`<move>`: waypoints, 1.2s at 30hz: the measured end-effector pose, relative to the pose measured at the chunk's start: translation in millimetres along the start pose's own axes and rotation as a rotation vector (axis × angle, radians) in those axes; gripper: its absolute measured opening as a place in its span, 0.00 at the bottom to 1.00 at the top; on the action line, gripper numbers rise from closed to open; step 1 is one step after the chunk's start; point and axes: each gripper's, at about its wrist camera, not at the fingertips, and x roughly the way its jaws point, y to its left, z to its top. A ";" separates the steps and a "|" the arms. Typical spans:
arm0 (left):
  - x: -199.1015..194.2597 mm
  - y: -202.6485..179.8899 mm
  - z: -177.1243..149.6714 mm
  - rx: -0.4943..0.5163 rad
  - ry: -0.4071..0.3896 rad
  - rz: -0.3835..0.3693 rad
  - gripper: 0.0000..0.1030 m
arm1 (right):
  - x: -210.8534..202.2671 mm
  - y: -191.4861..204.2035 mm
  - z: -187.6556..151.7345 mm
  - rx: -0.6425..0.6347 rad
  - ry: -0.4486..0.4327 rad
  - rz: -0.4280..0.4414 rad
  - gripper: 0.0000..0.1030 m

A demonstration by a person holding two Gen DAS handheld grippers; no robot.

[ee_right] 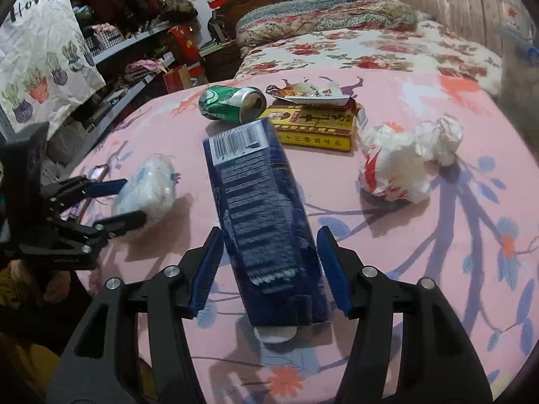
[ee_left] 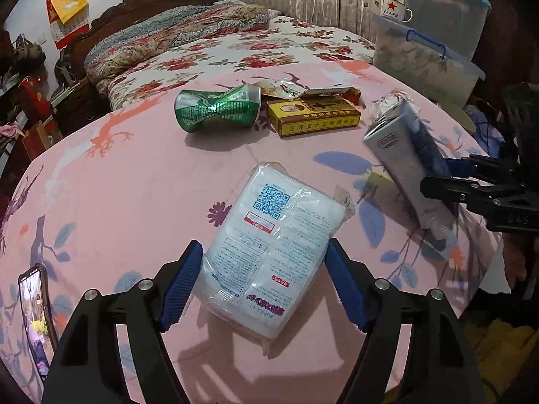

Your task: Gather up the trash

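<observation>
White tissue pack (ee_left: 269, 252) on pink table cloth (ee_left: 134, 185), long way pointing away, between left gripper (ee_left: 262, 286) fingers, spread, not pinching | blue box (ee_right: 266, 222) between right gripper (ee_right: 269, 269) fingers, spread, long way pointing away

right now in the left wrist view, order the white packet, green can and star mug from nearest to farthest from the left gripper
1. white packet, between the left gripper pads
2. green can, mid-table, left of the yellow box
3. star mug, far right on the plastic bin
</observation>
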 end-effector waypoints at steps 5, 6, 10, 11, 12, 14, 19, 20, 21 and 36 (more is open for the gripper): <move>0.1 3.9 0.3 -0.019 -0.001 -0.009 0.76 | -6.9 2.0 -4.1 0.008 -0.036 0.002 0.68; -2.0 6.4 0.0 -0.029 -0.004 -0.013 0.76 | -7.8 2.0 -4.2 0.009 -0.040 0.004 0.68; -12.1 24.7 -1.7 -0.097 -0.029 -0.058 0.83 | -11.8 4.6 -6.4 -0.003 -0.055 -0.002 0.69; -14.0 29.4 -2.2 -0.114 -0.033 -0.069 0.83 | -12.2 5.0 -7.4 -0.007 -0.059 -0.008 0.69; -15.1 31.4 -2.9 -0.126 -0.034 -0.075 0.83 | -12.0 4.8 -8.7 -0.010 -0.062 -0.010 0.69; -16.3 36.8 -2.8 -0.155 -0.034 -0.092 0.83 | -11.1 4.0 -9.7 -0.007 -0.064 -0.004 0.69; -11.4 25.7 0.8 -0.119 -0.016 -0.107 0.85 | -7.6 0.7 -10.8 0.008 -0.058 0.000 0.70; -8.9 18.7 1.1 -0.095 -0.013 -0.095 0.86 | -6.3 -0.8 -11.1 0.017 -0.056 0.000 0.71; -6.8 14.7 1.3 -0.080 -0.010 -0.085 0.89 | -5.2 -1.8 -11.3 0.024 -0.054 0.001 0.72; 19.6 -0.5 -3.3 -0.030 0.023 -0.037 0.90 | 14.4 1.6 -16.3 0.045 -0.012 -0.009 0.73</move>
